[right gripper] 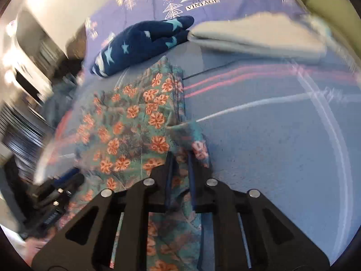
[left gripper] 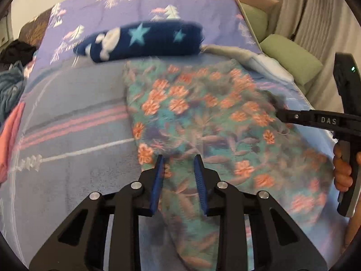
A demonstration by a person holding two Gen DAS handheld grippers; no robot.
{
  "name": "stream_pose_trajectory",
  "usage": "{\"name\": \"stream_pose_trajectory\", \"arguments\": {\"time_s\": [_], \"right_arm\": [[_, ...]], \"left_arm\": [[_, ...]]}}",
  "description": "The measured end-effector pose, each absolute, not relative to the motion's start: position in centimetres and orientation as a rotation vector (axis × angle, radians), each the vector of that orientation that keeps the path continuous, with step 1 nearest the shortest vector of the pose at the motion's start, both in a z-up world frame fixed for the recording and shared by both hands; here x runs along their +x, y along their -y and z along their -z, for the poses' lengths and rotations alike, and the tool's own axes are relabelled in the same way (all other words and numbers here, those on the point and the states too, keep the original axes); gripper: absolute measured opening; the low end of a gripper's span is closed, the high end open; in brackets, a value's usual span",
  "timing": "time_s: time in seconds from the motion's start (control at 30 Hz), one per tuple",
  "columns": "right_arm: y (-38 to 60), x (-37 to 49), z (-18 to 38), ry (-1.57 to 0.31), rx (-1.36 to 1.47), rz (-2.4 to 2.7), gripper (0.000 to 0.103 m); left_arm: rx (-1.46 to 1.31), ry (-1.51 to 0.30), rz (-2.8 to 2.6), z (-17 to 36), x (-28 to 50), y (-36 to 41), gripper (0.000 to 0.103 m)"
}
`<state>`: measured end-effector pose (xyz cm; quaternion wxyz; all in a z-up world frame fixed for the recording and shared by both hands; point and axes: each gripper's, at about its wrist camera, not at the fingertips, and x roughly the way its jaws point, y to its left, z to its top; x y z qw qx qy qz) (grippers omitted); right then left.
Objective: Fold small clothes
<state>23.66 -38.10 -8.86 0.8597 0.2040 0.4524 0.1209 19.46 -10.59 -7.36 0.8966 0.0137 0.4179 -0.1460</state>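
A teal garment with orange flowers (left gripper: pixel 203 113) lies spread on the bed, also in the right wrist view (right gripper: pixel 126 122). My left gripper (left gripper: pixel 179 160) sits over its near edge with the blue pads apart and cloth between them. My right gripper (right gripper: pixel 180 155) is shut on a bunched fold of the floral garment; it also shows at the garment's right edge in the left wrist view (left gripper: pixel 282 115).
A folded navy garment with light stars (left gripper: pixel 144 40) and a folded grey one (right gripper: pixel 255 36) lie further back on the purple-blue bedspread (left gripper: pixel 79 103). Green cushions (left gripper: pixel 291 56) line the right side. Loose clothes (left gripper: pixel 11 85) pile at the left.
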Motion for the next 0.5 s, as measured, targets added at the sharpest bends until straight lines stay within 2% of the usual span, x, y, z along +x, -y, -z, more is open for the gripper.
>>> {"name": "stream_pose_trajectory", "arguments": {"time_s": [0.1,0.17,0.2,0.27,0.3,0.4,0.47,0.5], "right_arm": [[37.7,23.5,8.2,-0.932,0.397,-0.258,0.012],[36.8,23.2,7.4,-0.917,0.354,-0.246,0.017],[36.6,22.9,7.1,-0.905,0.339,-0.245,0.019],[36.5,22.2,6.2,-0.874,0.326,-0.258,0.03],[36.6,21.8,5.7,-0.86,0.328,-0.264,0.032],[37.7,20.6,4.4,-0.816,0.342,-0.263,0.043],[38.8,19.9,4.0,-0.805,0.367,-0.263,0.055],[39.5,19.6,4.1,-0.811,0.378,-0.255,0.056]], "left_arm": [[0.046,-0.837,0.316,7.0,18.7,10.6,0.032],[0.045,-0.84,0.324,7.0,18.8,10.6,0.035],[0.04,-0.84,0.332,6.9,18.8,10.6,0.039],[0.023,-0.841,0.348,6.5,18.4,10.4,0.05],[0.014,-0.838,0.349,6.3,18.1,10.3,0.055],[0.019,-0.838,0.333,5.8,17.1,10.3,0.056],[0.016,-0.838,0.34,5.5,16.8,10.1,0.056],[0.01,-0.836,0.338,5.3,16.5,9.9,0.056]]}}
